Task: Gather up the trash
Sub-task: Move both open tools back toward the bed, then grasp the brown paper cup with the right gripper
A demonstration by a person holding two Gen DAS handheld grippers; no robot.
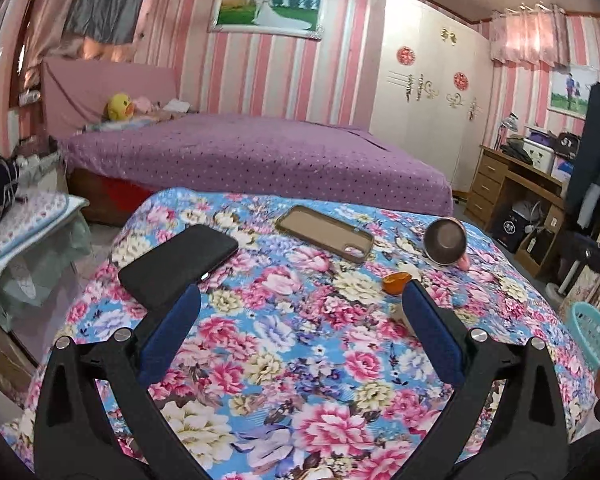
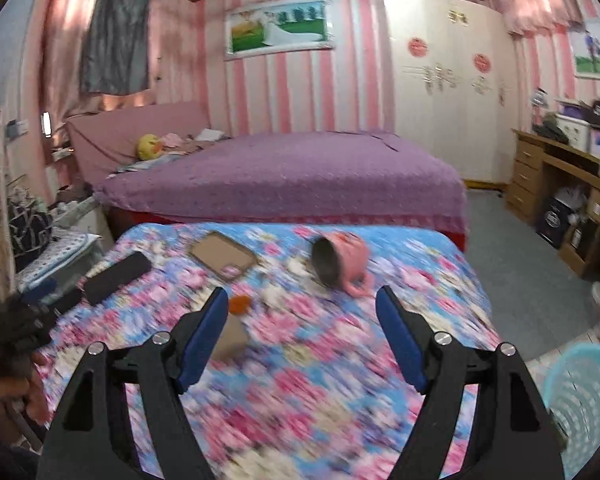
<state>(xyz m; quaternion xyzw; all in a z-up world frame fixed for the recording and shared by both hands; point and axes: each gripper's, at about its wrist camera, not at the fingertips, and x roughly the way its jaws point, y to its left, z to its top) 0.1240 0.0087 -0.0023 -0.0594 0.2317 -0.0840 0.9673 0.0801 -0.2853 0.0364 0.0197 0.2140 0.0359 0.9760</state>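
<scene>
where the left wrist view looks out, a floral cloth point(image 1: 300, 360) covers the table, with a purple bed point(image 1: 260, 156) behind, striped pink walls and a white wardrobe point(image 1: 428, 92) at two o'clock. the left gripper point(image 1: 300, 300) stands spread and empty. an orange peel point(image 1: 396, 282) lies at its one o'clock, just beside the right finger; a black phone point(image 1: 180, 264) lies at ten, a phone case point(image 1: 326, 238) at twelve, a tipped cup point(image 1: 446, 246) at one.

from the right wrist, blurred, the right gripper point(image 2: 300, 300) is spread and empty, the peel point(image 2: 240, 304) just beside its left finger. this view alone shows the cup pink point(image 2: 340, 262), the whole teal basket point(image 2: 584, 404) at four o'clock, and a brown scrap point(image 2: 230, 340) under the left finger.
</scene>
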